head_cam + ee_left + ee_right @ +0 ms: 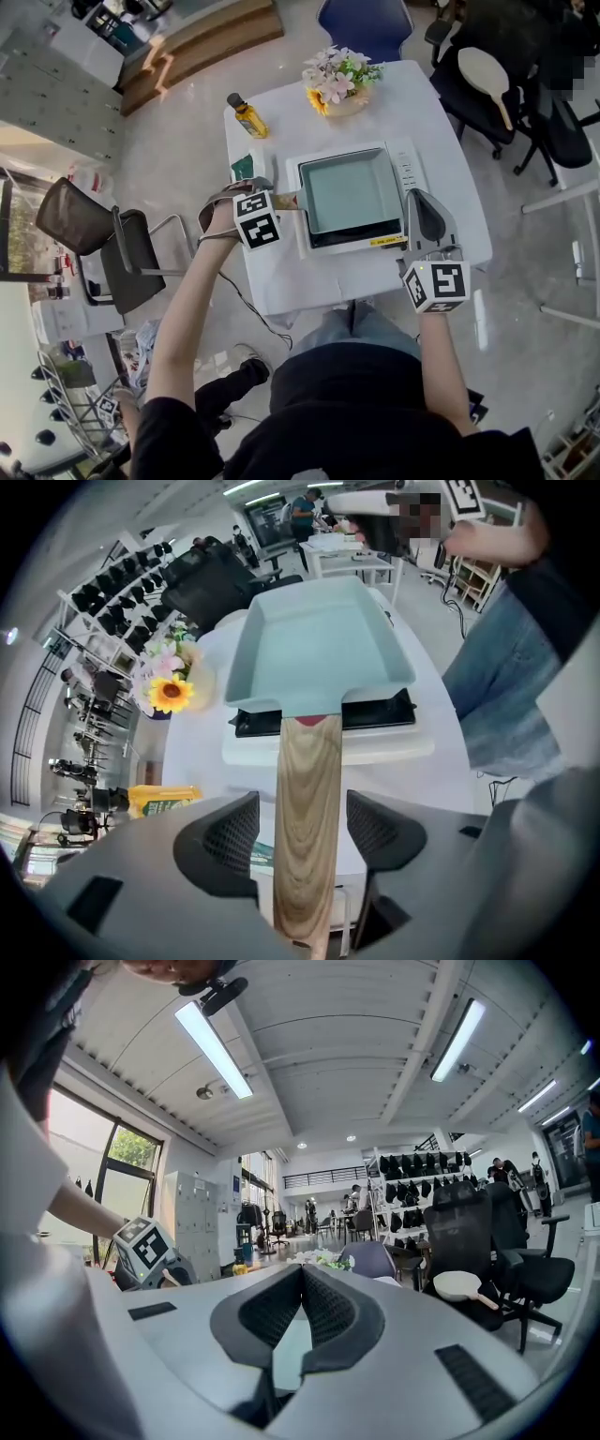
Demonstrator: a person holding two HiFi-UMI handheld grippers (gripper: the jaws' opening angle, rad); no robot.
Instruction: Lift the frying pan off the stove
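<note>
A square pale-teal frying pan (350, 195) (319, 639) sits on a white stove (405, 169) (328, 747) on the white table (281, 277). Its wooden handle (286, 201) (305, 808) points left. My left gripper (265, 194) (302, 822) is open, one jaw on each side of the handle, with a gap showing on both sides. My right gripper (419, 199) (302, 1274) is shut on nothing. It hovers by the stove's right edge, beside the control strip. In the right gripper view it points over the table at the room.
A flower bowl (337, 82) (169, 688) and a yellow bottle (248, 119) stand at the table's far side. A green card (243, 167) lies left of the stove. A dark chair (103, 244) stands left, a blue chair (366, 23) behind, office chairs (506, 94) right.
</note>
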